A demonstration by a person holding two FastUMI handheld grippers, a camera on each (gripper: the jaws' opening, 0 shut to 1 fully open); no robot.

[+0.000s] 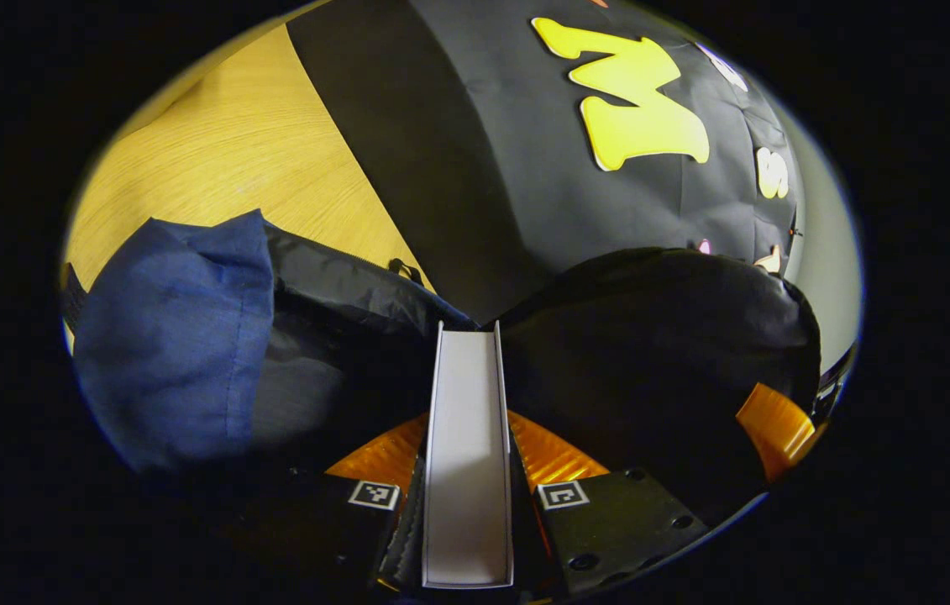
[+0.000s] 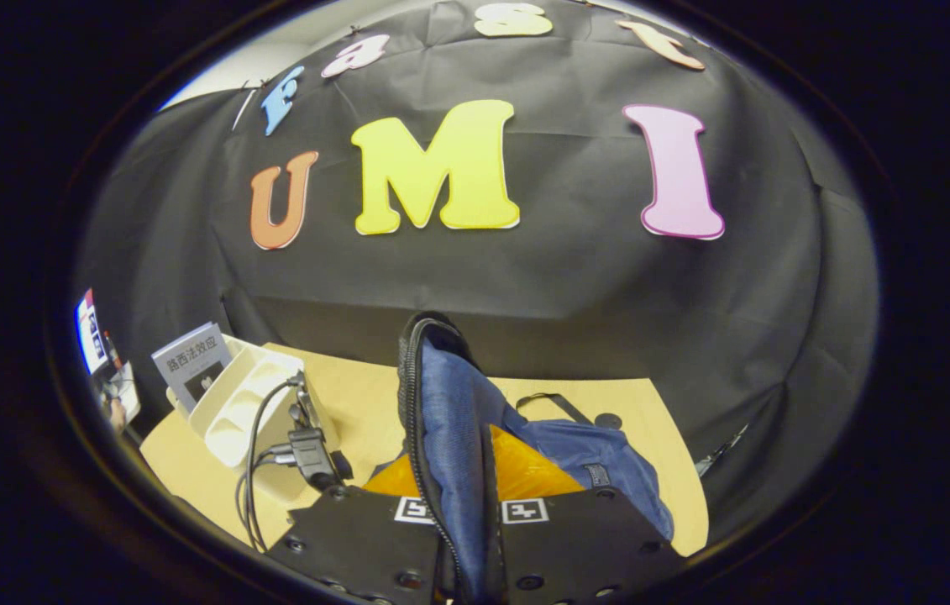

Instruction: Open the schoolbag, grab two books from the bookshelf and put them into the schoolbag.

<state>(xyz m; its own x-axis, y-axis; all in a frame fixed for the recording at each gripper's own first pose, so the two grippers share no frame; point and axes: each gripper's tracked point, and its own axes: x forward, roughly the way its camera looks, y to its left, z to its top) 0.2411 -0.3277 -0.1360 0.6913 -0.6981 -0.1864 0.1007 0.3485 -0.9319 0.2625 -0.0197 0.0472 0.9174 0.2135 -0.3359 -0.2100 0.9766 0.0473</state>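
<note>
left claw (image 1: 468, 470) clamped on a book (image 1: 468, 437), long axis aimed straight ahead into the schoolbag (image 1: 298, 336) mouth | right claw (image 2: 468, 538) pinching the bag's zipper edge up, so it looks held open | book's basically lined up to slide in

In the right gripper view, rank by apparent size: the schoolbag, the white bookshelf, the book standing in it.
1. schoolbag, inflated by nearness to the camera
2. white bookshelf
3. book

The right gripper pinches the bag's edge.

Both views are dim overall, with strong fisheye bending that curves straight lines toward the edges. In the left gripper view the wooden surface (image 1: 223, 160) is warmly lit at upper left, while the schoolbag (image 1: 651, 344) interior sinks into near-black shadow. The book (image 1: 468, 454) close to the lens looks soft and grey.
</note>
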